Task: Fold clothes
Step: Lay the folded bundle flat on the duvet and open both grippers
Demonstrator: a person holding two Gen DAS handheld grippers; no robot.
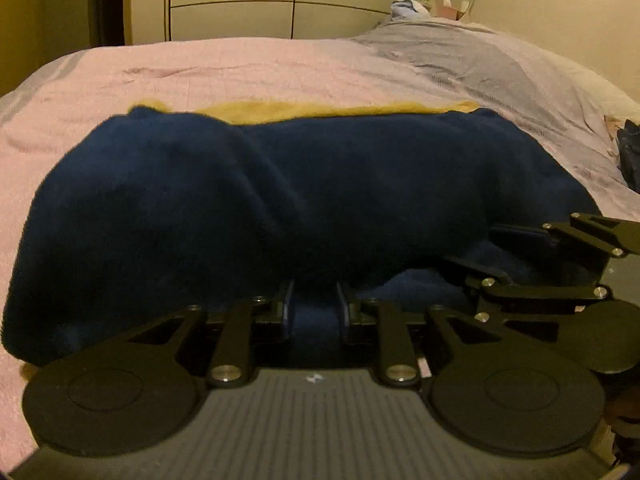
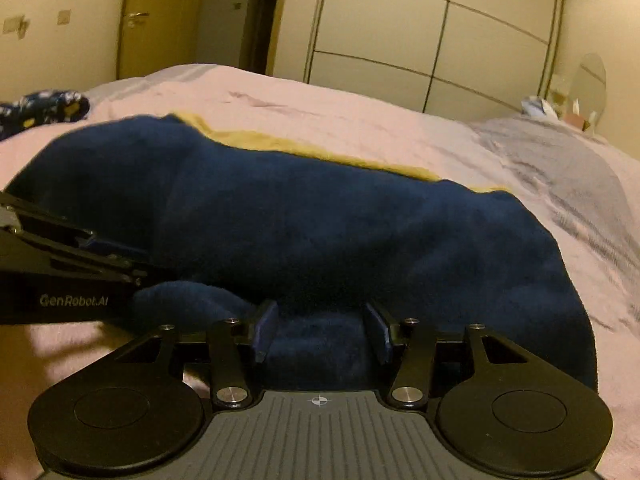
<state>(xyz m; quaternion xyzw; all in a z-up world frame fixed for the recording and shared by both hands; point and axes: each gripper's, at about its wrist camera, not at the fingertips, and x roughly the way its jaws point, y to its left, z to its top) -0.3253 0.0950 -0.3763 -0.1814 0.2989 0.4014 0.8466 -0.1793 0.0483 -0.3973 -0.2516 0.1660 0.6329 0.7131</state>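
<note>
Both grippers sit low at the near edge of a dark blue fleece garment [image 1: 280, 200] that lies in a long folded bundle across a pink bedspread [image 1: 240, 72]. A strip of yellow fabric [image 1: 340, 110] shows along the bundle's far edge; whether it is the garment's lining or a separate piece beneath it cannot be told.

Fleece lies between the narrowly parted jaws of the left gripper [image 1: 316, 314], but whether the pads actually press on it cannot be told from this view. The right gripper [image 2: 322, 330] has its jaws standing wider, with blue fleece lying in the gap and the pads apparently clear of it, so it looks released rather than gripping. Each gripper appears at the edge of the other's view, so the two work close together along the same hem.

The step in hand seems to be setting down and letting go after a fold. To do it well, the jaws should clear the thick pile fully before drawing back, since fleece tends to cling and drag. Pulling straight back and low would likely keep the fold from springing open. A press along the top of the bundle afterwards would probably help flatten the bulge near its middle, and the near edge should line up evenly with the yellow strip opposite.
</note>
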